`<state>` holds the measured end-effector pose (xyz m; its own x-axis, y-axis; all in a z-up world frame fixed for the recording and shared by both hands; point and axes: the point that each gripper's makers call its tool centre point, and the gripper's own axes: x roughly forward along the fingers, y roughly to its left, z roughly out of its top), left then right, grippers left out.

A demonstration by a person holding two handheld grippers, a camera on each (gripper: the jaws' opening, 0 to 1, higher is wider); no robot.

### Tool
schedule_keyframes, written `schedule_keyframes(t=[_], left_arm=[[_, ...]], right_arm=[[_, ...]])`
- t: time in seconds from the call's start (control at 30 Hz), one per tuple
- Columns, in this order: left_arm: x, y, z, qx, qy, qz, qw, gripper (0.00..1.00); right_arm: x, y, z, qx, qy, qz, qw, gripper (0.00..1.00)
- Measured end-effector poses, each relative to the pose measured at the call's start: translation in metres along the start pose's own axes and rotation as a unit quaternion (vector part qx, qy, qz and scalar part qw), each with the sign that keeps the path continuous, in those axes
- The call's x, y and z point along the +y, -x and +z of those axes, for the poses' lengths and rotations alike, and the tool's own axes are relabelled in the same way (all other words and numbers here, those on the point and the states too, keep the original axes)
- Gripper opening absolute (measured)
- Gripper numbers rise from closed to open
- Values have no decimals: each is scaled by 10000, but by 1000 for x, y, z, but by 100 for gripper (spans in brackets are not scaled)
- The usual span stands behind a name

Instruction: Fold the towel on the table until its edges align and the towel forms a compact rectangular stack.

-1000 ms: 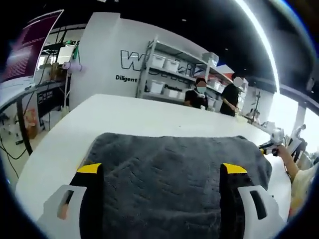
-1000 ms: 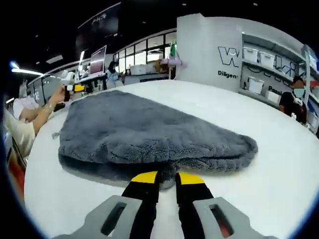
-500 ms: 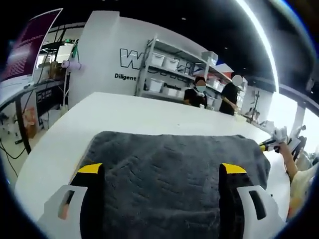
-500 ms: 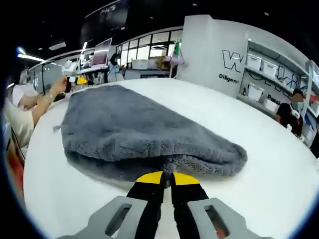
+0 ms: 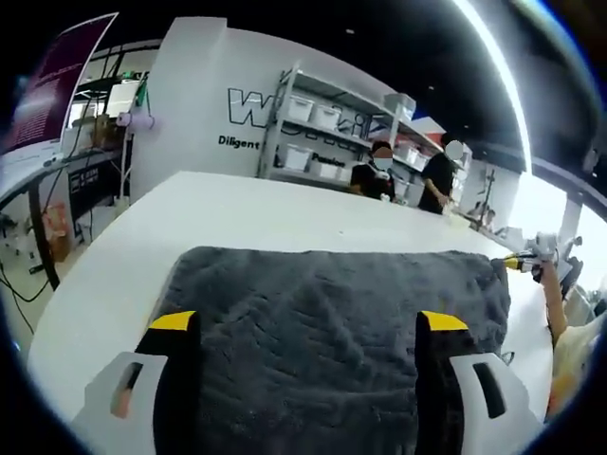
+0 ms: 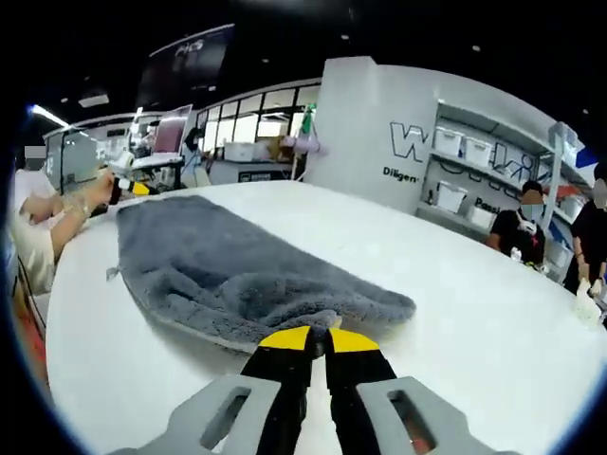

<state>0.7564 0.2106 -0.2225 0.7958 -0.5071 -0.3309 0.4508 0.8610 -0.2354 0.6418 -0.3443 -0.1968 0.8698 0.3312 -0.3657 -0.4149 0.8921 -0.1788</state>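
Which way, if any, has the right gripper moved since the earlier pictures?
Yes. The right gripper, shut on the towel edge, has swung rightward: the lettered white wall sits further left in the right gripper view than before.

Bright overhead strip glare, dark ceiling — fisheye-warped edges, soft focus

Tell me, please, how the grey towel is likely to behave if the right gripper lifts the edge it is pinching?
The towel is probably floppy: its plush pile sags and rumples where the right gripper pinches its edge. It looks thick, so fairly heavy for cloth. On the smooth white table it may drag along instead of peeling.
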Motion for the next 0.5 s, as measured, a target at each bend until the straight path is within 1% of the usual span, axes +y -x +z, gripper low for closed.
schedule_keyframes(t=[0.13,0.23,0.37,0.5], left_arm=[[0,0,-2,37,-5,-1,10000,92],[-1,0,-3,50,-8,1,10000,92],[-1,-1,-4,85,-12,-5,10000,91],[-2,-1,-6,131,-30,-12,9999,91]], right_arm=[[-4,17,1,-126,58,-307,9994,2],[-2,27,-7,-118,86,-510,9986,2],[0,41,-17,74,384,-906,9951,2],[14,55,-21,160,622,-1059,9923,2]])
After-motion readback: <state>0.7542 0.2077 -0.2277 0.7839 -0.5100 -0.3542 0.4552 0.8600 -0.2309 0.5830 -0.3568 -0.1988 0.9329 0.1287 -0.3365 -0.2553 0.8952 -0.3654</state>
